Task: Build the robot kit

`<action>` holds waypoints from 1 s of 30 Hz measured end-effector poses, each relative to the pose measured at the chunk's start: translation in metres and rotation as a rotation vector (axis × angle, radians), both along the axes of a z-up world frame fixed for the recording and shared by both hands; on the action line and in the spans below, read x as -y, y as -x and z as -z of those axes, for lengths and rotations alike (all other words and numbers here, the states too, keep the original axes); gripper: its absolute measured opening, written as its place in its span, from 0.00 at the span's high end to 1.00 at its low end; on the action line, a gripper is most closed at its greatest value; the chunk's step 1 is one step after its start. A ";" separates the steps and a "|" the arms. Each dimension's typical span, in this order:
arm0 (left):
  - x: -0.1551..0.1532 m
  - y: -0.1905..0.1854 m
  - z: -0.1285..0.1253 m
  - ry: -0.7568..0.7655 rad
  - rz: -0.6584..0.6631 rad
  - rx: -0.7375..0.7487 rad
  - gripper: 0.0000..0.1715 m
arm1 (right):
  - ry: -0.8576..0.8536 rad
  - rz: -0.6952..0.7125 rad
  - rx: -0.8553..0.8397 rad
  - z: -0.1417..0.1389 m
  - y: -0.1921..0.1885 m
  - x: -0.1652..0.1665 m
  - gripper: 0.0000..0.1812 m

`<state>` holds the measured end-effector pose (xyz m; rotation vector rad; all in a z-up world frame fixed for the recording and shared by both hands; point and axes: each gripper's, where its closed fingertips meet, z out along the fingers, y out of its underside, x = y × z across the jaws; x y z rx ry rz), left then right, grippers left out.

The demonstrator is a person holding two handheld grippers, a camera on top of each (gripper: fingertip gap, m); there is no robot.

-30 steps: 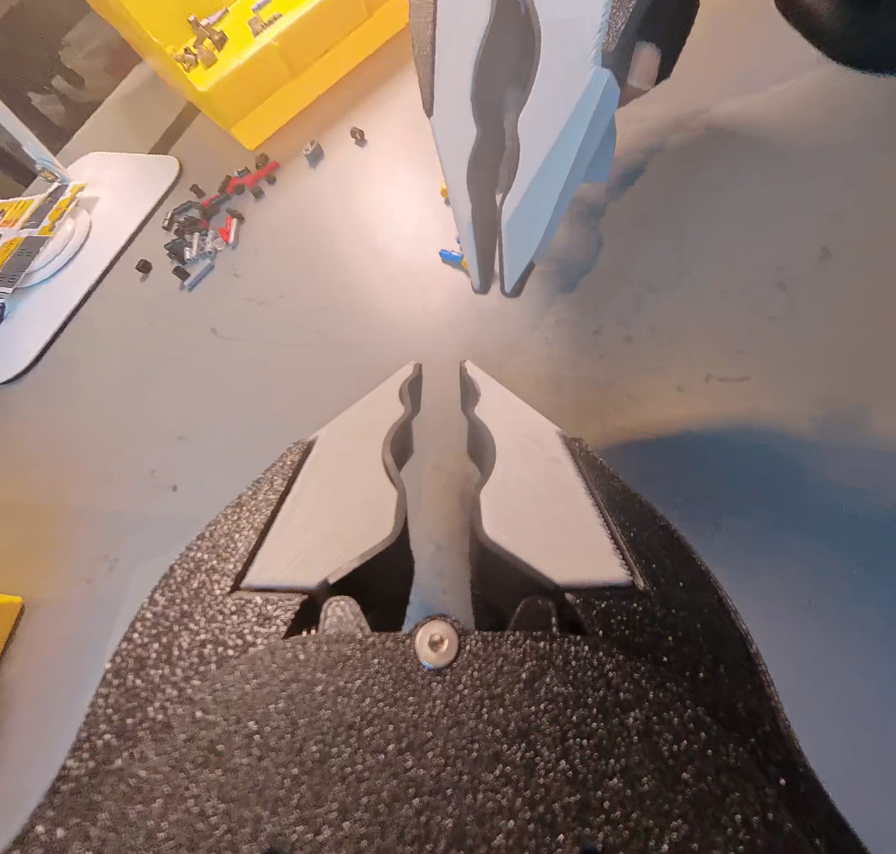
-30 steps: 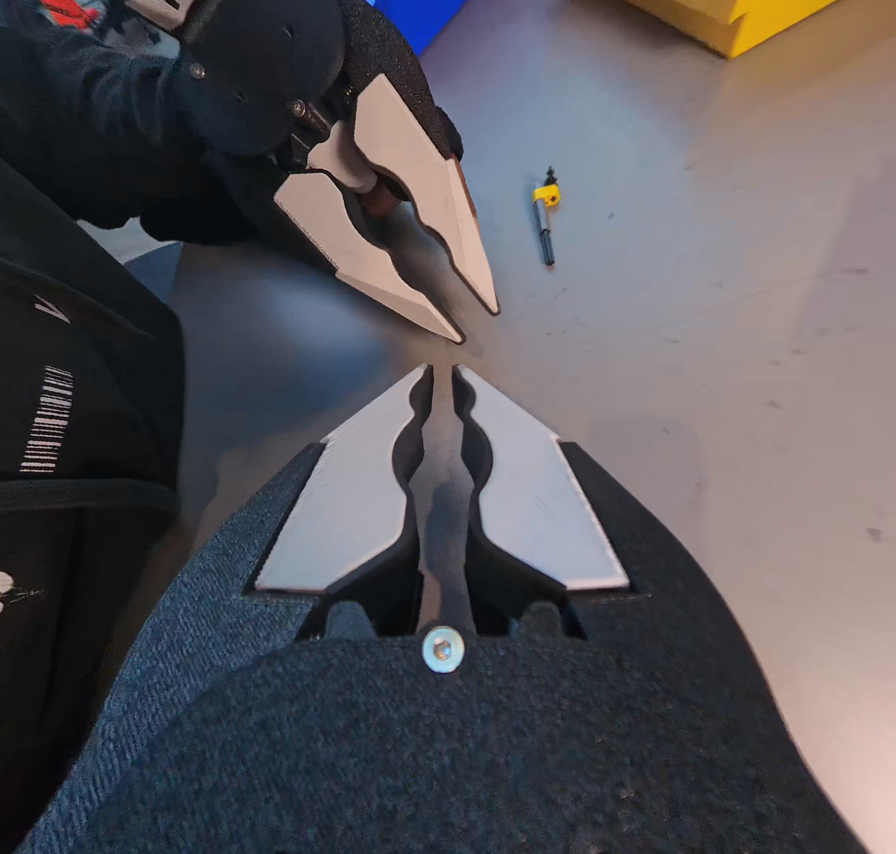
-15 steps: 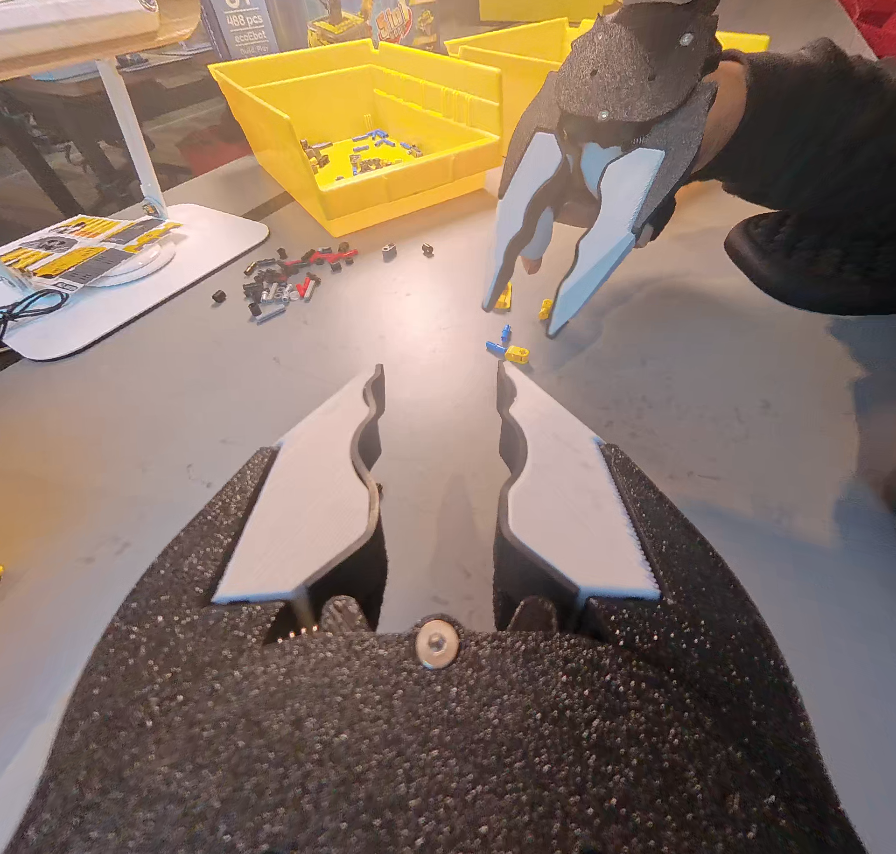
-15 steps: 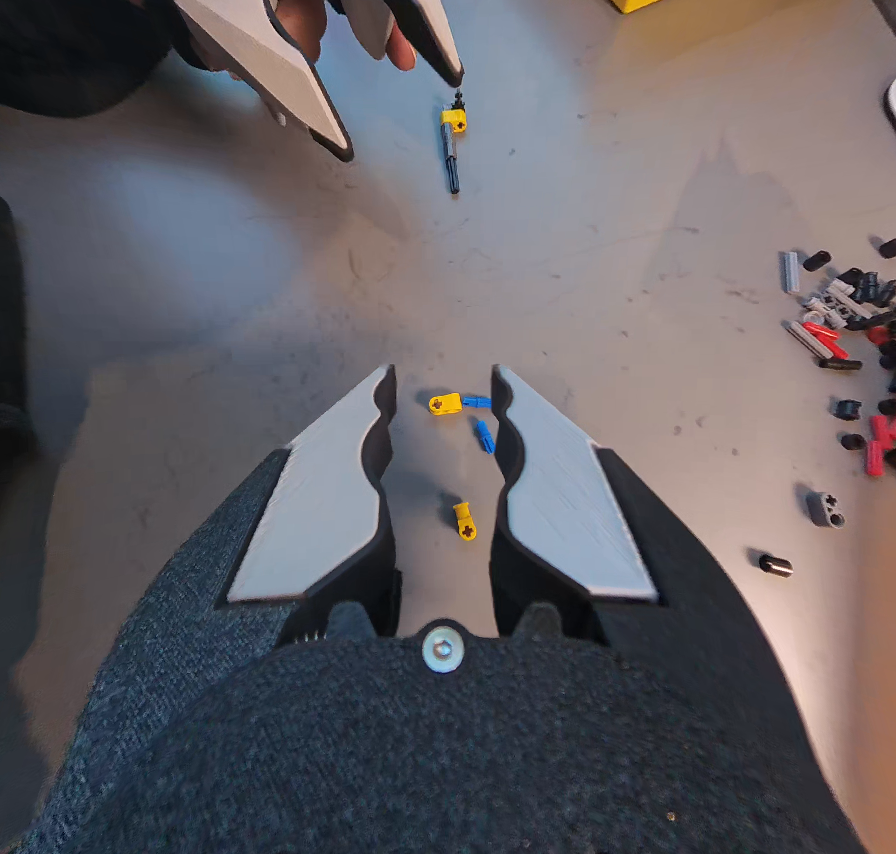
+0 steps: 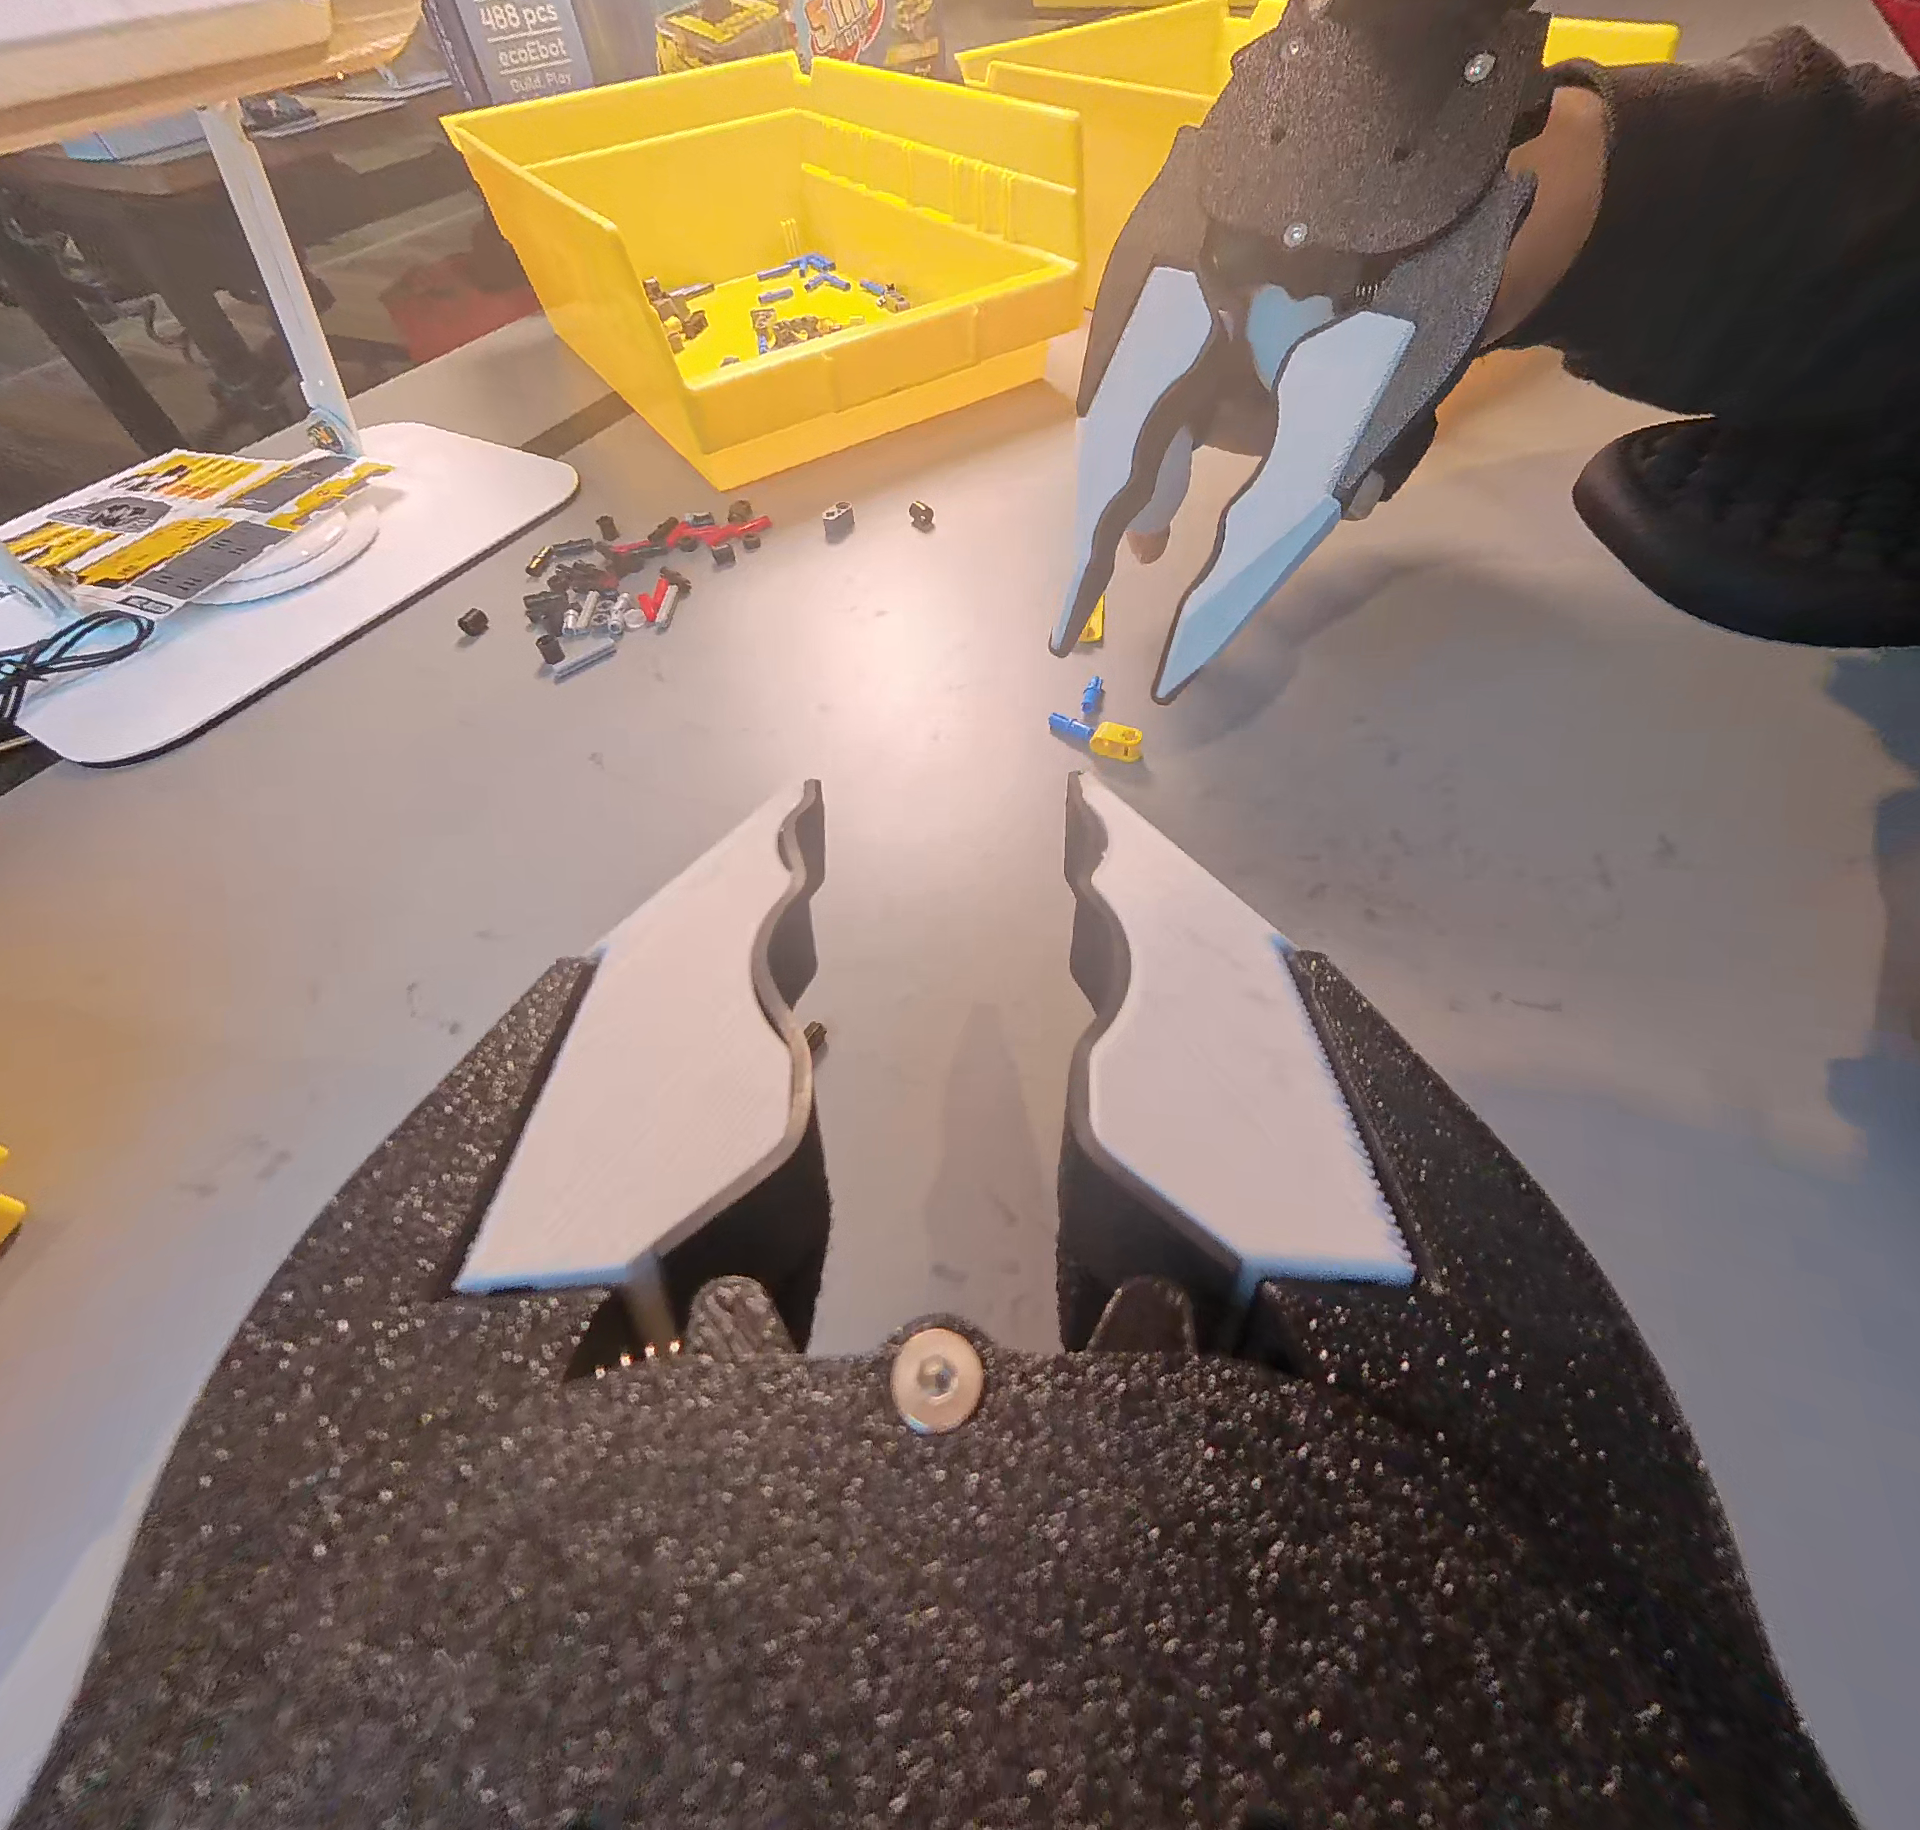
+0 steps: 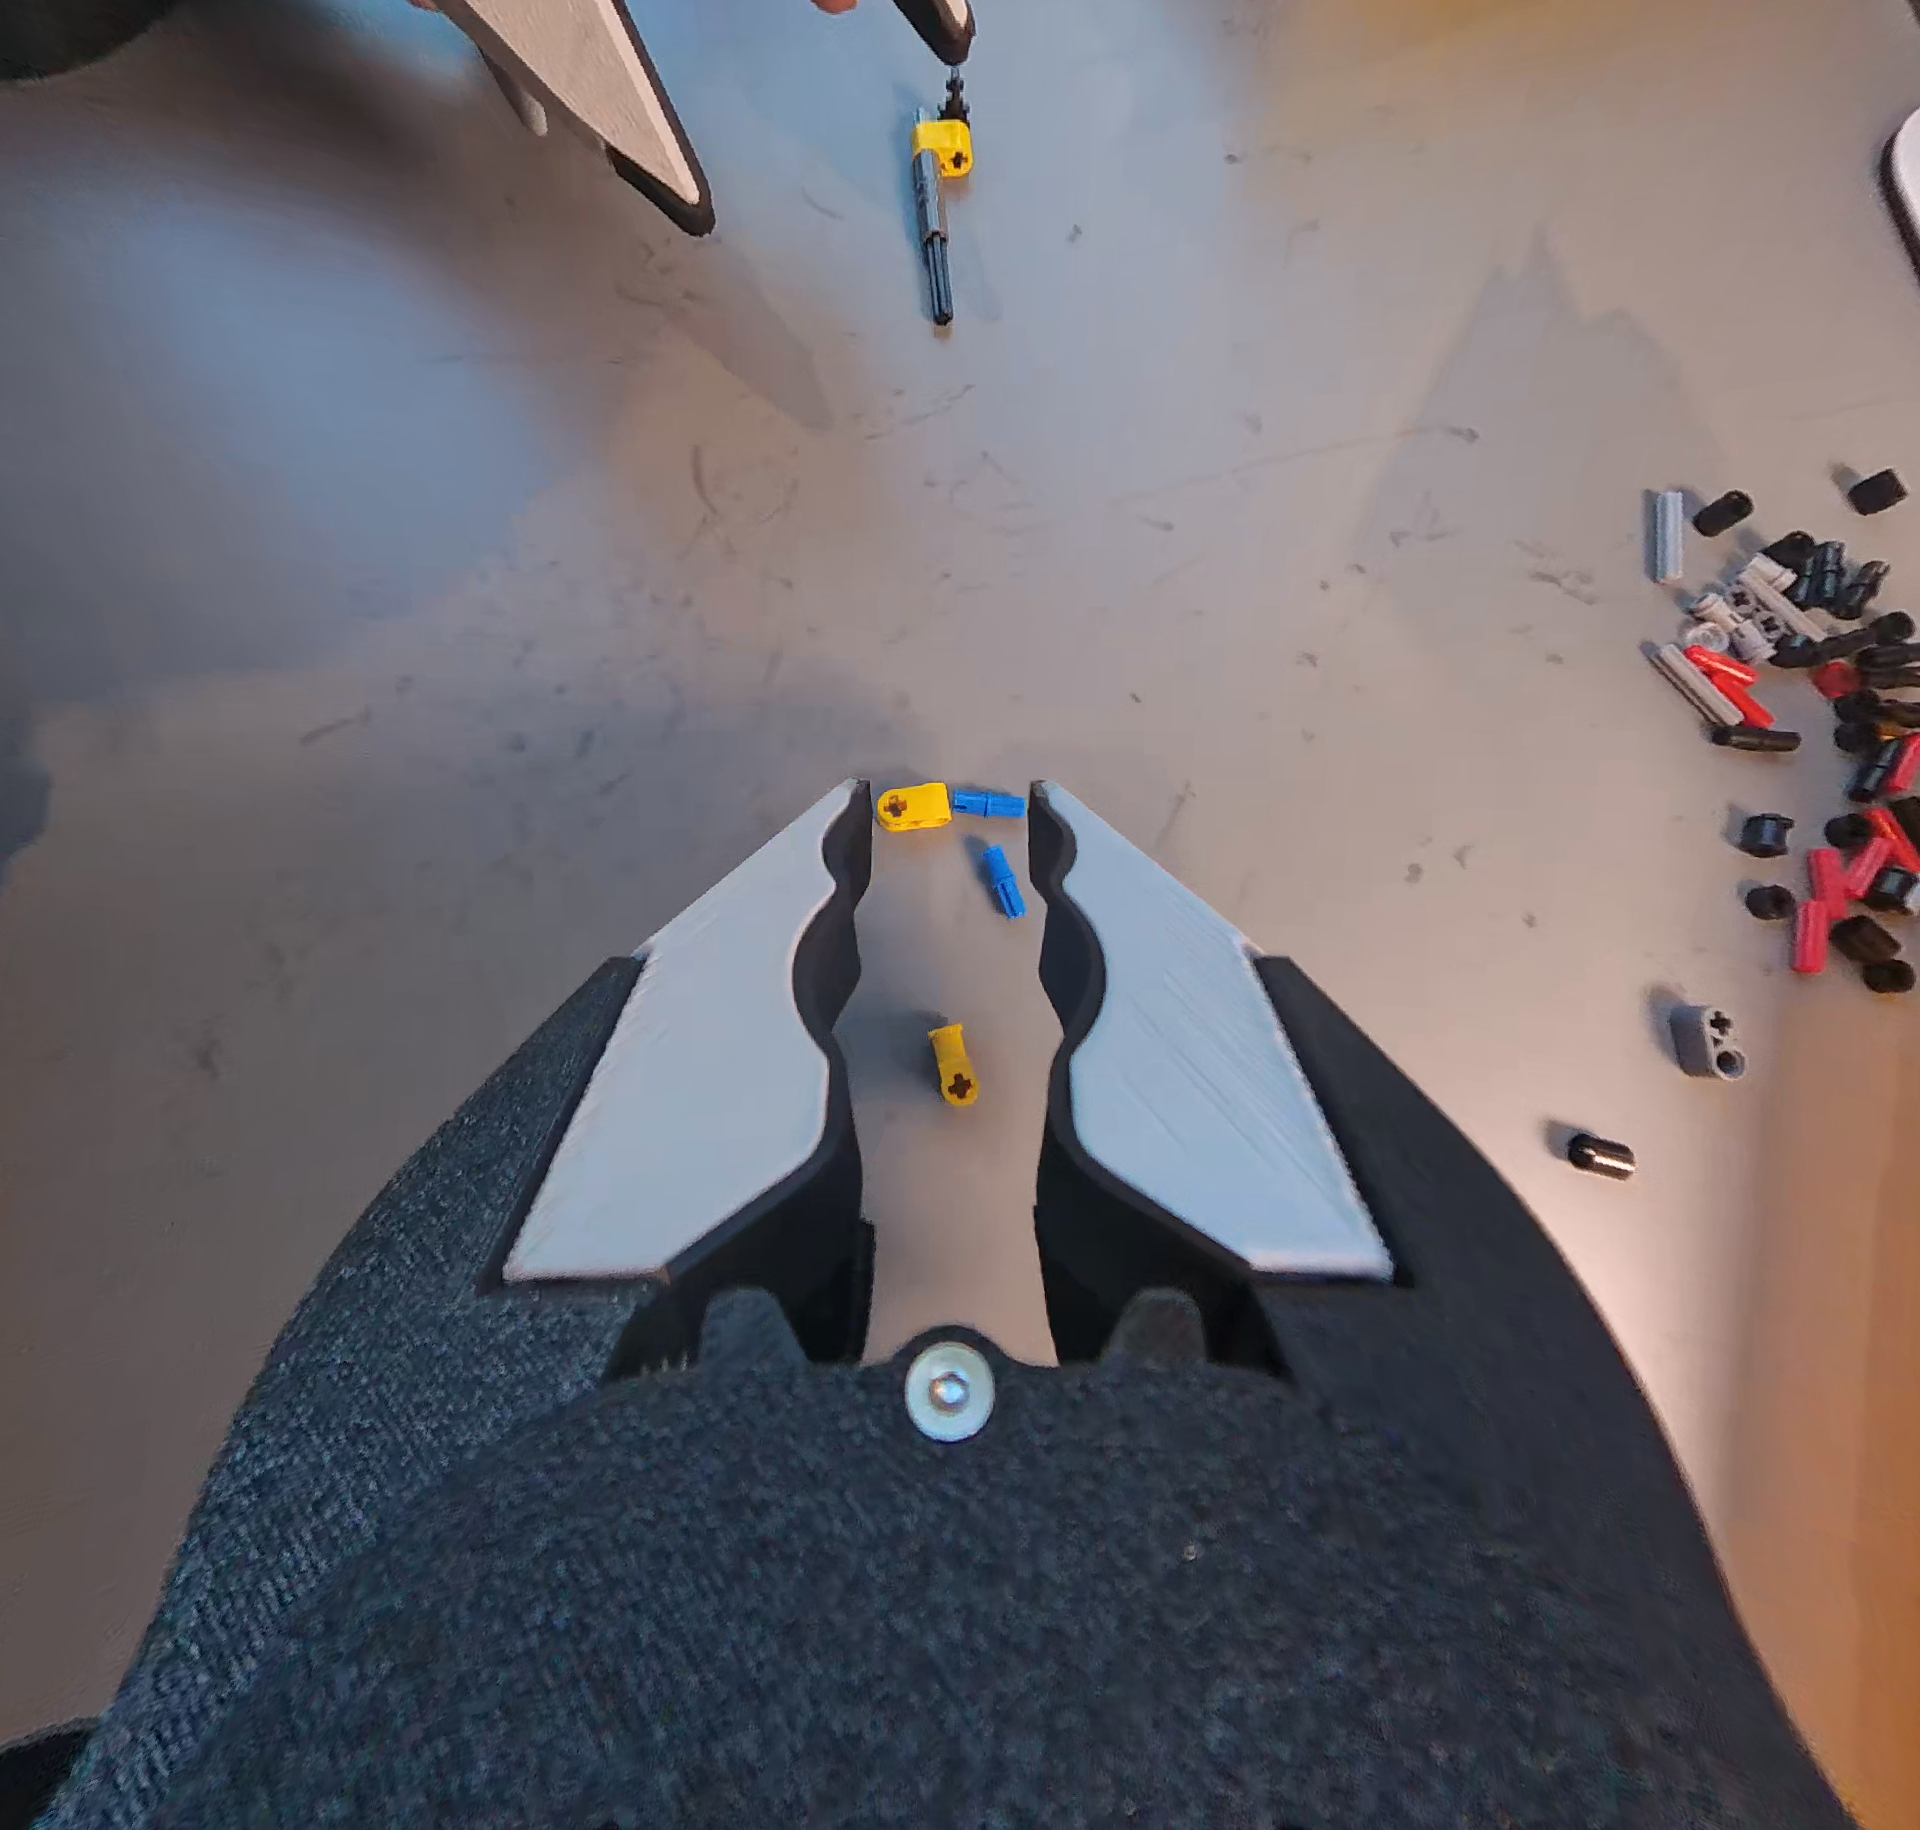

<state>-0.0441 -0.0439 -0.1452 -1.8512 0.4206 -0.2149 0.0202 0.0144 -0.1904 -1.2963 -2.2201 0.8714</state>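
Observation:
My right gripper [image 6: 948, 793] is open and empty, low over the grey table. Between its fingers lie a yellow connector [image 6: 954, 1063] and a blue pin [image 6: 1003, 881]. At its tips lie another yellow connector [image 6: 912, 806] and a second blue pin [image 6: 987, 804]. My left gripper [image 5: 943, 793] is open and empty; it also shows in the right wrist view [image 6: 821, 128], one tip next to a yellow connector on a black axle [image 6: 940, 211]. The right gripper [image 5: 1112, 674] shows in the left wrist view above the yellow and blue pieces [image 5: 1117, 736].
A yellow bin [image 5: 727, 409] with several small parts stands at the back. A pile of black, red and grey parts [image 5: 623, 575] [image 6: 1818, 700] lies beside it. A white lamp base [image 5: 447, 513] with a printed sheet is at the left. A grey connector [image 6: 1704, 1042] and a black pin [image 6: 1600, 1155] lie apart. The grippers' ends are close to 11 centimeters from one another.
A second ago both grippers were nearly shut, tip to tip. Both have opened and drawn apart, the right one moving over the yellow and blue pieces. Little has changed in the last half second.

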 end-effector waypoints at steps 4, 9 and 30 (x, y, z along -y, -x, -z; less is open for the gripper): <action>0.000 -0.001 0.001 0.005 0.002 -0.011 0.73 | 0.004 0.009 0.044 0.003 -0.004 0.000 0.84; 0.001 -0.002 0.004 0.015 0.006 -0.030 0.74 | -0.010 0.003 0.091 0.011 -0.007 0.007 0.84; 0.011 -0.025 0.021 0.081 0.136 -0.134 0.78 | -0.012 -0.156 0.068 0.019 0.001 0.059 0.95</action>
